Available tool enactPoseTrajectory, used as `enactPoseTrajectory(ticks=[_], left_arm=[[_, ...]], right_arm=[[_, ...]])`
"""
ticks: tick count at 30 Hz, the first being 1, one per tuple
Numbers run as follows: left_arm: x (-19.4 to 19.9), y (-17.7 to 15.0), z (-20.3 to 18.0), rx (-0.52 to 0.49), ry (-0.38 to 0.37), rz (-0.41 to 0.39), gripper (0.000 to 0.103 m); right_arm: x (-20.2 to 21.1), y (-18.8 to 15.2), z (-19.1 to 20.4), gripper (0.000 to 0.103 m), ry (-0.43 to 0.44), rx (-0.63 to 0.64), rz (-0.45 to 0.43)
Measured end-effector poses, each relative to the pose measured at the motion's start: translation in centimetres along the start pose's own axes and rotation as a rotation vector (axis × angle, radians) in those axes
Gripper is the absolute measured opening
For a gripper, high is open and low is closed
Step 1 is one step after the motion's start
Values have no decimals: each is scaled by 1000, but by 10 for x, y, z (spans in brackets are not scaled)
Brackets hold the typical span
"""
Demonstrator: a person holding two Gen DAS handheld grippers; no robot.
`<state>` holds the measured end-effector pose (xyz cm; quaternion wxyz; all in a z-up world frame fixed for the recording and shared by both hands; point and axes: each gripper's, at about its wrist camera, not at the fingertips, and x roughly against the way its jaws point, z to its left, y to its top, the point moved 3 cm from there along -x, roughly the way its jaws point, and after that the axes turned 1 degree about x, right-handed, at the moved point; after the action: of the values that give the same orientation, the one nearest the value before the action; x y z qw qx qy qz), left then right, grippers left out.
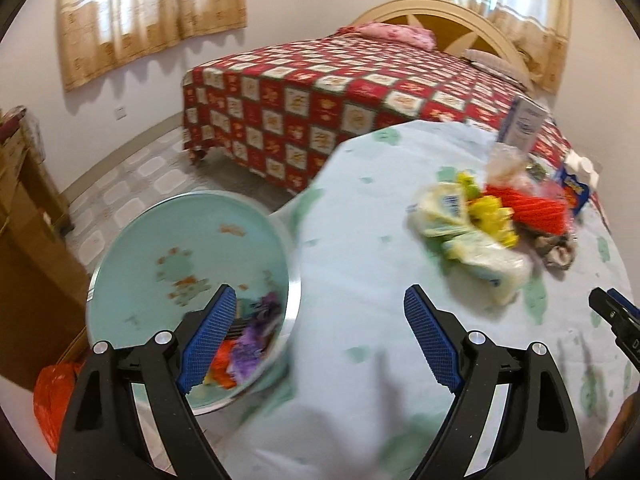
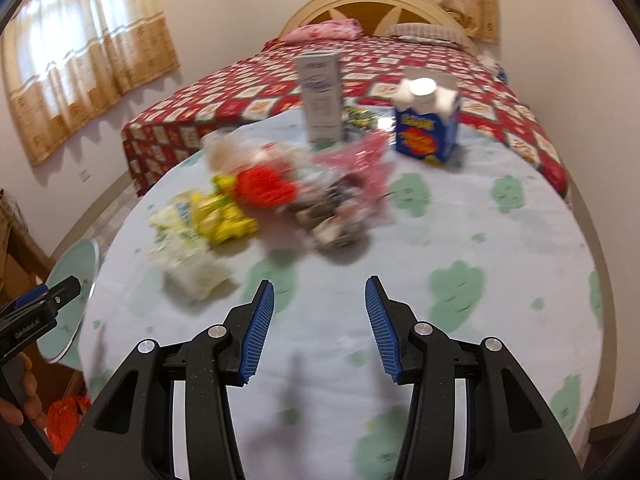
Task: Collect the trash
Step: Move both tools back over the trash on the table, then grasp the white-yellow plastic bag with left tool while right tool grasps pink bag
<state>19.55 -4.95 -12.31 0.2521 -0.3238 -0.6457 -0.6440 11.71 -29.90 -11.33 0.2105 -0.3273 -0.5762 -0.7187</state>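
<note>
Left gripper (image 1: pixel 316 304) is spread wide, nothing between its blue pads (image 1: pixel 210 334); it hovers over the near-left edge of the round table (image 1: pixel 360 264). Right gripper (image 2: pixel 320 304) is also released and empty, over the near middle of the same table, well short of the trash. Each gripper's tip shows at the edge of the other's view.

Just off the table's left edge sits a pale green bin (image 1: pixel 120 268), tilted toward the left camera, metal rim touching or just beside the tablecloth. Purple and orange scraps (image 1: pixel 248 344) lie in its bottom. An orange plastic bag (image 1: pixel 52 396) sits on the floor below it.

Remaining trash is clustered mid-table, past both grippers:
- pale yellow crumpled wrapper (image 2: pixel 188 240), nearest, left side
- bright yellow wrapper (image 2: pixel 228 216) touching it
- red netted piece (image 2: pixel 264 186) just behind
- grey-brown crumpled wrapper (image 2: pixel 332 220) to the right
- pink-clear plastic bag (image 2: pixel 360 160) behind that

Details are motion-blurred.

Farther back, near the far edge: a white upright carton (image 2: pixel 322 96) and a blue carton with white cap (image 2: pixel 426 120), well apart from the pile. A small patterned wrapper (image 2: pixel 360 118) lies between them.

Beyond the table: a bed with red checked cover (image 2: pixel 400 64), pink pillow (image 2: pixel 326 30), and curtained windows (image 2: pixel 80 60).
</note>
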Motion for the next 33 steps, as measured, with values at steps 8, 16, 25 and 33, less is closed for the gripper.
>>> enactPoseTrajectory(ticks=[8,16,25,33], left_arm=[[-24,18,-57,-4,-52,34,84],[-55,21,-93,39,-58,91,84],[-77,20,-99,42,-102,109,54],[-54,23,-87,-7,-172,53,39]], right_arm=[[-12,19,-42,48,-3,-81,-7],[-18,20,-46,48,20,-86,-1],[-27,49,-74,48,25,-157,-30],[-71,90,-67,51,85,-223,-19]])
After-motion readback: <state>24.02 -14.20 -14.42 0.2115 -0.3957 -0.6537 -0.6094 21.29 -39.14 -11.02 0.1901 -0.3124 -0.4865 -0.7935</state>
